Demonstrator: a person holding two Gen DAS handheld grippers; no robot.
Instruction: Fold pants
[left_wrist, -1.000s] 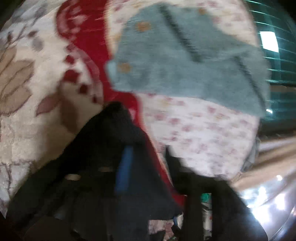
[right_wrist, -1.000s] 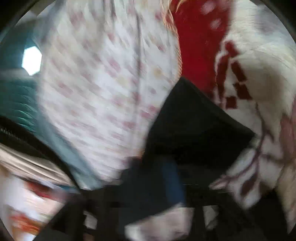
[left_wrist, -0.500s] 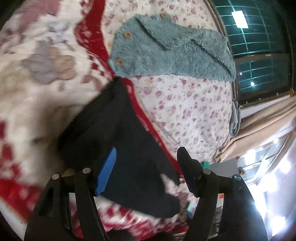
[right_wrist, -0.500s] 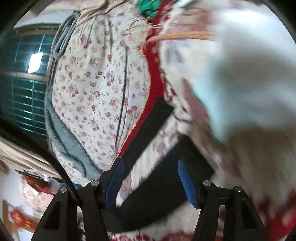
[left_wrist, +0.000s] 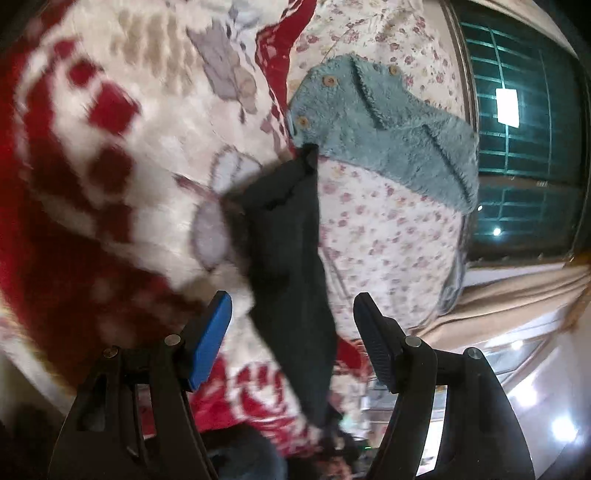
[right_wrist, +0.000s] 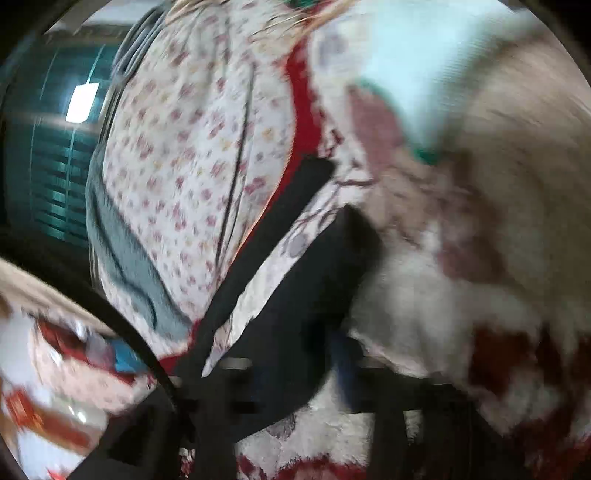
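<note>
The dark pants (left_wrist: 291, 258) lie on the red-and-white blanket (left_wrist: 122, 177), along its edge beside the floral quilt (left_wrist: 384, 229). The left gripper (left_wrist: 291, 325) holds its jaws wide apart, empty, above the pants. The right gripper (right_wrist: 295, 373) is blurred; its jaw state cannot be determined.

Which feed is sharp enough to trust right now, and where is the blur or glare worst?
Left wrist: sharp centre on the black pants and fuzzy teal garment, open left gripper; red-and-white blanket smeared, glare bottom right. Right wrist: motion blur throughout, right gripper barely readable.
</note>
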